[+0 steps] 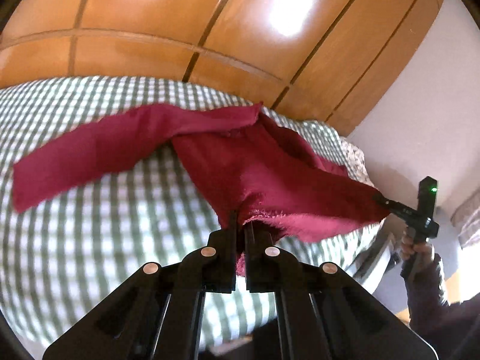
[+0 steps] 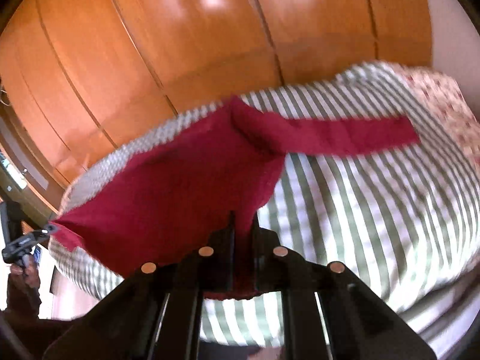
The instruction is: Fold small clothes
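Both grippers, left [image 1: 241, 225] and right [image 2: 243, 225], pinch a red cloth [image 1: 270, 168] between narrow fingers above the checked bed [image 1: 105, 225].

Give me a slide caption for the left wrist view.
Both hand-held grippers hold a dark red knitted garment stretched above a green-and-white checked bedcover.

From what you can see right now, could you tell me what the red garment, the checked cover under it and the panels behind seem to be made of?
Red garment: soft, matte fabric, perhaps fleece or knit, with a fuzzy edge near the left claw.
Checked cover: woven cloth, likely cotton, in a green and white gingham, matte.
Panels: orange-brown wood or veneer with a glossy finish that mirrors the lights.
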The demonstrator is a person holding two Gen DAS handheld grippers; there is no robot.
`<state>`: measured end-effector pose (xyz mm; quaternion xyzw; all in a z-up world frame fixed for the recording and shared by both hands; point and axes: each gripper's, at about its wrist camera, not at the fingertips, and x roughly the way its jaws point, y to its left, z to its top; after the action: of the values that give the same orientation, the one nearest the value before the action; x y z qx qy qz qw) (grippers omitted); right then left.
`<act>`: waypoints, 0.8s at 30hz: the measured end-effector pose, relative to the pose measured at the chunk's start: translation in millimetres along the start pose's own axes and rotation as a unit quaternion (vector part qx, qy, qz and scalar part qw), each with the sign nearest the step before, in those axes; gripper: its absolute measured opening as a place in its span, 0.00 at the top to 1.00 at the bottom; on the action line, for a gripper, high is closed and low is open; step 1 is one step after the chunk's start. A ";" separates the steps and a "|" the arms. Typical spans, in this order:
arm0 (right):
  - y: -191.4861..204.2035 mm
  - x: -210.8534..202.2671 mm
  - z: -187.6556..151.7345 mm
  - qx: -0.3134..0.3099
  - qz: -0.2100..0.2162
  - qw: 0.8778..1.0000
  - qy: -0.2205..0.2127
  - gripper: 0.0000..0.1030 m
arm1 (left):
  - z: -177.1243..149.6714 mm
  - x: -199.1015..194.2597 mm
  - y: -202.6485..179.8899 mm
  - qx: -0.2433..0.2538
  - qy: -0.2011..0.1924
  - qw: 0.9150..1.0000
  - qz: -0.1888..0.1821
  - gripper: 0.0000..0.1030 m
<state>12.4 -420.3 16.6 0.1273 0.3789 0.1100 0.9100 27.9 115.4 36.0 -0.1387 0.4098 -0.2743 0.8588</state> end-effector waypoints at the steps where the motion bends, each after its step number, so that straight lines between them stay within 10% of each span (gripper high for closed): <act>1: -7.1 4.4 -10.8 0.004 -0.010 1.000 0.013 0.93 | -14.0 -4.9 1.2 -0.001 0.010 1.000 0.001 0.98; 10: -32.1 55.1 -71.7 -0.014 -0.106 0.987 0.121 0.90 | -77.0 27.4 17.9 -0.046 0.093 0.994 -0.033 0.93; 14: -25.8 47.1 -50.9 -0.034 -0.150 0.984 0.085 0.52 | -77.9 26.1 51.7 -0.115 0.076 0.990 -0.020 0.50; 22: 39.8 74.6 -29.7 -0.083 -0.078 0.992 0.054 0.42 | -95.9 58.3 48.5 -0.113 0.127 0.984 -0.049 0.50; 24: 62.7 98.4 -32.2 -0.088 -0.043 0.993 0.070 0.41 | -101.4 74.1 41.7 -0.096 0.151 0.983 -0.038 0.89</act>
<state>50.6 -327.2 -50.7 0.0221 0.4356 0.1128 0.8928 1.8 104.5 -93.3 -0.1933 0.5536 -0.2836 0.7587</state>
